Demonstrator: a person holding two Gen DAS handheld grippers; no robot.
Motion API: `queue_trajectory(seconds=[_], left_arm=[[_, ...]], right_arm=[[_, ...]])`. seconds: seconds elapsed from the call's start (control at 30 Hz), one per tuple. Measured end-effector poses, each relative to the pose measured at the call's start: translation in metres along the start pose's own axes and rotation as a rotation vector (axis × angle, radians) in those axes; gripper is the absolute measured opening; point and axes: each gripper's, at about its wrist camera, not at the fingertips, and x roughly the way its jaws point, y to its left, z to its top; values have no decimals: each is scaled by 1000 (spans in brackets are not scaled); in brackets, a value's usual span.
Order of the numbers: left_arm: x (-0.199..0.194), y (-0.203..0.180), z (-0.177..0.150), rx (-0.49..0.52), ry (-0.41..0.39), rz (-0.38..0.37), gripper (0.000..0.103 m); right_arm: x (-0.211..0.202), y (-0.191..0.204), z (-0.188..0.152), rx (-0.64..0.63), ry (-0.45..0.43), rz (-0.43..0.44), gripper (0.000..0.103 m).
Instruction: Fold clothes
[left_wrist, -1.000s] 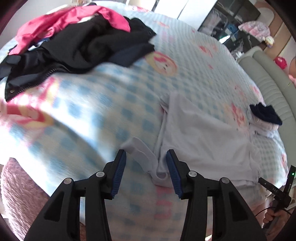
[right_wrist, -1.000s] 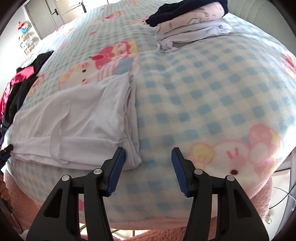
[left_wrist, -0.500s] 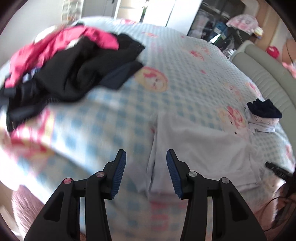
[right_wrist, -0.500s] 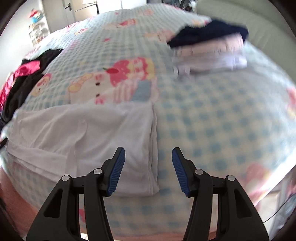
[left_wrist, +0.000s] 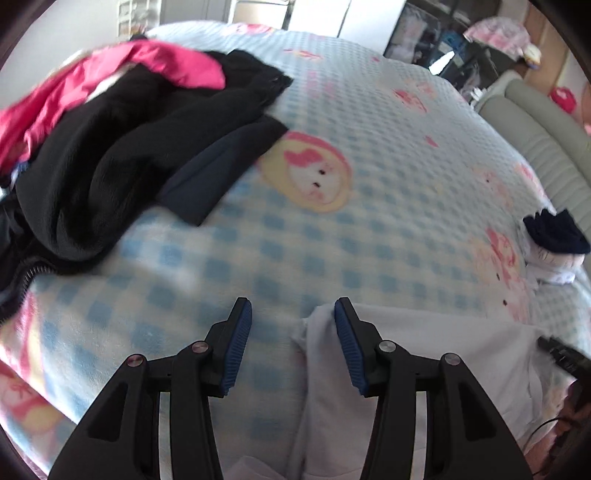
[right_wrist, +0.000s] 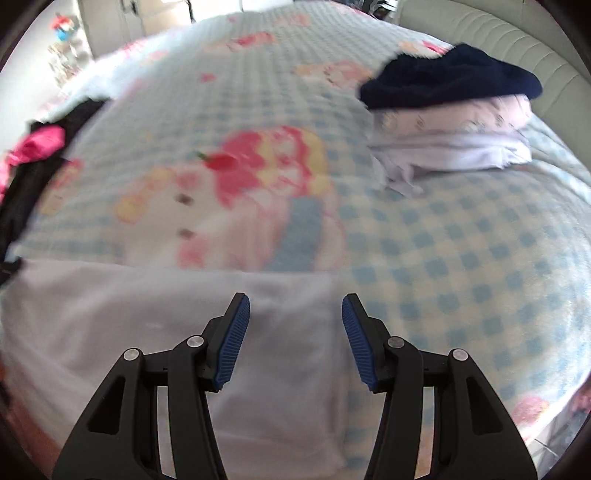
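One white cotton garment (right_wrist: 155, 317) lies half-folded at the checked blanket-covered bed's (right_wrist: 461, 258) near edge, both the left gripper (left_wrist: 291, 345) and right gripper (right_wrist: 295, 341) empty, jaws apart, over its corners. Folded clothes (right_wrist: 450, 122) sit stacked near the headboard; a black-and-pink heap of clothes (left_wrist: 122, 140) awaits folding.

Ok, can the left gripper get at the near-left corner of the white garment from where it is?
Probably yes. The left gripper is open right over the white garment, whose edge lies between its fingers. Nothing covers that edge; the dark clothes pile sits well off to the side.
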Motion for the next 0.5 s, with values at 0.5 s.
queue_trajectory(seconds=[0.5], left_arm=[[-68, -58, -38, 156, -117, -243, 48]], right_arm=[[-35, -34, -45, 84, -11, 183, 54]])
